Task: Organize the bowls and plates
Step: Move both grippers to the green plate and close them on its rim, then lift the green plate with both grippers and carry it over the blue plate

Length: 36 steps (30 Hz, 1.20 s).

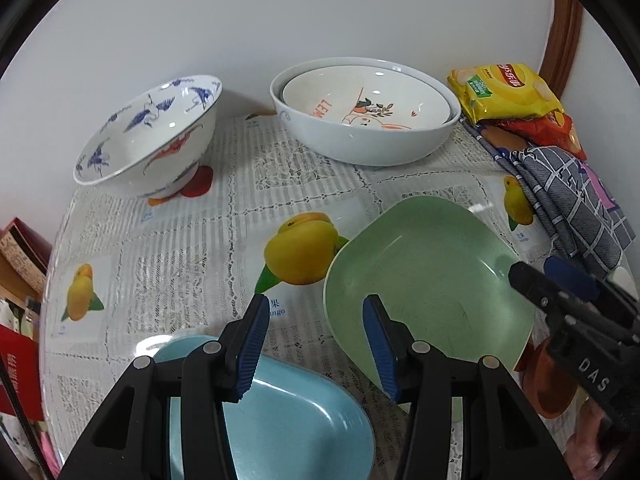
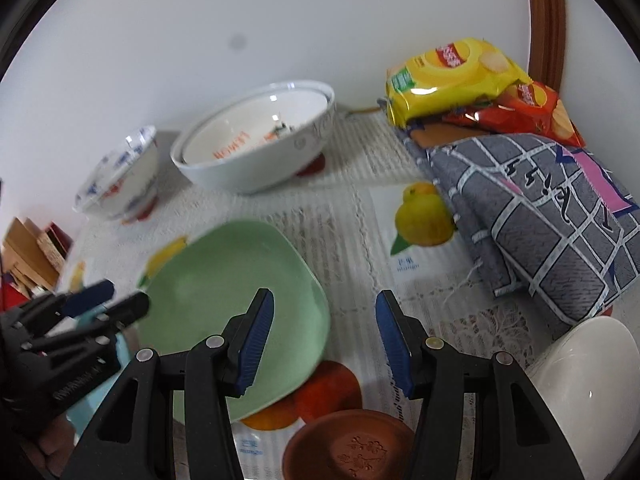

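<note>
Nearest me, my left gripper [image 1: 316, 346] hangs with jaws apart and empty over a pale blue oval dish [image 1: 280, 412] and a green squarish plate [image 1: 432, 280]. My right gripper [image 2: 324, 340] is likewise unclenched. Behind, a large white bowl [image 1: 360, 140] holds a smaller orange-lettered bowl [image 1: 360, 100]; a blue-patterned bowl [image 1: 152, 132] sits empty. A brown clay saucer [image 2: 348, 444] is cut off.

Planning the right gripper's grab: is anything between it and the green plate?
Nothing visible. The right gripper hangs open over the green plate's right edge, with only tablecloth between its jaws.
</note>
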Available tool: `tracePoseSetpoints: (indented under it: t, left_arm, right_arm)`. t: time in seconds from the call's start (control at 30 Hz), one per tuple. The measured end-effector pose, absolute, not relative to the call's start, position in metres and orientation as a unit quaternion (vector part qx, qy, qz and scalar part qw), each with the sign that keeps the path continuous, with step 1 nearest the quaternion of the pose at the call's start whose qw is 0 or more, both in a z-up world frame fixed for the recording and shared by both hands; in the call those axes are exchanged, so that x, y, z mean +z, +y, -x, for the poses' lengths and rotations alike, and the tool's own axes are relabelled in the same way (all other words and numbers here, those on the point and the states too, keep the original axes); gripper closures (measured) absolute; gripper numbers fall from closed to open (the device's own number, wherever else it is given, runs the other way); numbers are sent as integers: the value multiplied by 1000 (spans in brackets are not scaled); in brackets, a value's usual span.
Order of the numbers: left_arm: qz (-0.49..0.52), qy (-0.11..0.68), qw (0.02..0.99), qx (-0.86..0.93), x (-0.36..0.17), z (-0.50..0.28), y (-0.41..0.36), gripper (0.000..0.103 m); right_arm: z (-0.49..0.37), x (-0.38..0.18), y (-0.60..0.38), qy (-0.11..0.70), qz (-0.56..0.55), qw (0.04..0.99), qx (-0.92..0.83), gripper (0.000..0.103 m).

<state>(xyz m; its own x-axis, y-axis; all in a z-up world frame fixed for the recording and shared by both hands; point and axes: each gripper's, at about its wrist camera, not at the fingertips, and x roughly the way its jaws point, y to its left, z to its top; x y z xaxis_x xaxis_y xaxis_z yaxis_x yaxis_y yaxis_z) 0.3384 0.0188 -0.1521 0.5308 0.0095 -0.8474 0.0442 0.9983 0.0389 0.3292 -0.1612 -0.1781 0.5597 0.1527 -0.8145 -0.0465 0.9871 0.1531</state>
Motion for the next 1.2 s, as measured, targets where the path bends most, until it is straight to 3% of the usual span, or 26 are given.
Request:
tracePoseSetpoints:
  t: [0.6,0.7,0.9,0.97,1.2]
  left_arm:
    - [-9,500,866,-17,-166,-344,17,57]
    - [-4,501,865,-22,-168,-343,17,63]
    - [-3,503,864,-24,-173,-345,16,84]
    - [0,505,863,-29,-175,-345,15,89]
    - [-9,495,869,-23,-170,-342,15,91]
  right_arm:
    - [-335,-197,-152,498,-48,864,56,50]
    - [-335,-198,-149,497,-39,865,56,51]
    - [-338,-205,-146,512,-39,857,55,70]
    - [-337,-205,-144,508,-36,859,52,81]
    - [-335,-203,-148,501,-51,862,56,90]
